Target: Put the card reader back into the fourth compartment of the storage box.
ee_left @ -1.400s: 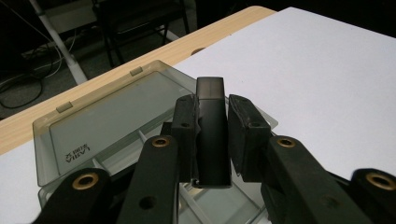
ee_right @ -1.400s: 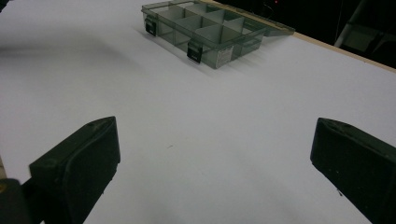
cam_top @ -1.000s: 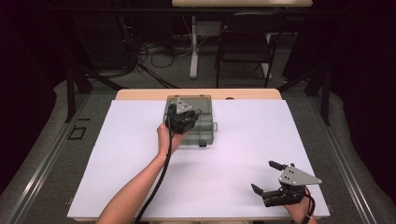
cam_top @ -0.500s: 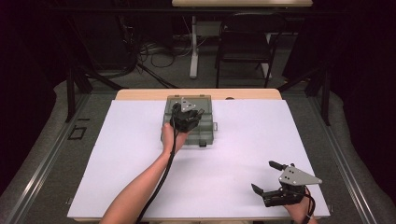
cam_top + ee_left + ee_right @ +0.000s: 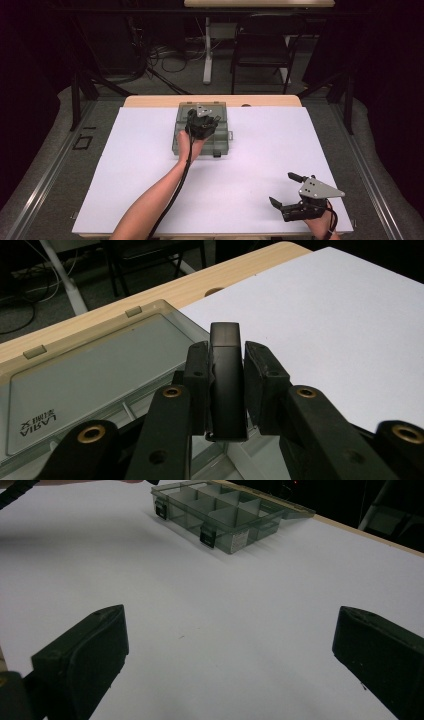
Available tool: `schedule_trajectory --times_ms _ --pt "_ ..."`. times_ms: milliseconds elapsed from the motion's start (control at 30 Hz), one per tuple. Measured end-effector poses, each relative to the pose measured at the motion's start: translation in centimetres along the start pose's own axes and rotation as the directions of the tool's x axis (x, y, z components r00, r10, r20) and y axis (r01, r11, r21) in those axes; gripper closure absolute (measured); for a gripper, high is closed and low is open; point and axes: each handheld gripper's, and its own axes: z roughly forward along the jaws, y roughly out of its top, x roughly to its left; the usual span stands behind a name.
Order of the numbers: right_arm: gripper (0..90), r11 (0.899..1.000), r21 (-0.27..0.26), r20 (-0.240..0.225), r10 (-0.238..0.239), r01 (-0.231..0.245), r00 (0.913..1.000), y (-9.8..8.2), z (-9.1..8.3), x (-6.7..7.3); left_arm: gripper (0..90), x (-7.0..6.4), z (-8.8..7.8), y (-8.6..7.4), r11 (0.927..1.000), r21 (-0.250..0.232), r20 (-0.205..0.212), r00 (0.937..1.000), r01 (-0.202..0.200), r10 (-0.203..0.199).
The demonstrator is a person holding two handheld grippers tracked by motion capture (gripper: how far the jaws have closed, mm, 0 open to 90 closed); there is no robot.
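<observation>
Since a second ago, our left gripper (image 5: 201,123) has drifted slightly rightward over the compartment box (image 5: 222,134) at the far middle of the worktop (image 5: 260,165). It is clenched on a small black block (image 5: 227,380), upright between the pads above the open lid (image 5: 95,375). Our right gripper (image 5: 289,196) rests released at the near right. We judge the block could snag a divider or land in the wrong compartment if let go askew.
</observation>
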Motion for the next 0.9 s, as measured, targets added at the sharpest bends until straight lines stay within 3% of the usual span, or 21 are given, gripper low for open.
schedule_trajectory --times_ms 300,900 --pt "1.0 1.000 -0.001 0.000 0.001 -0.001 1.0000 0.0 0.0 0.0 73.7 0.0 0.8 0.0 0.9999 0.013 -0.004 1.0000 0.006 -0.006" --pt "1.0 1.000 -0.001 0.002 0.005 -0.005 1.0000 0.0 -0.1 0.0 73.7 0.2 2.4 0.0 0.9978 0.040 -0.010 0.9985 0.054 -0.053"
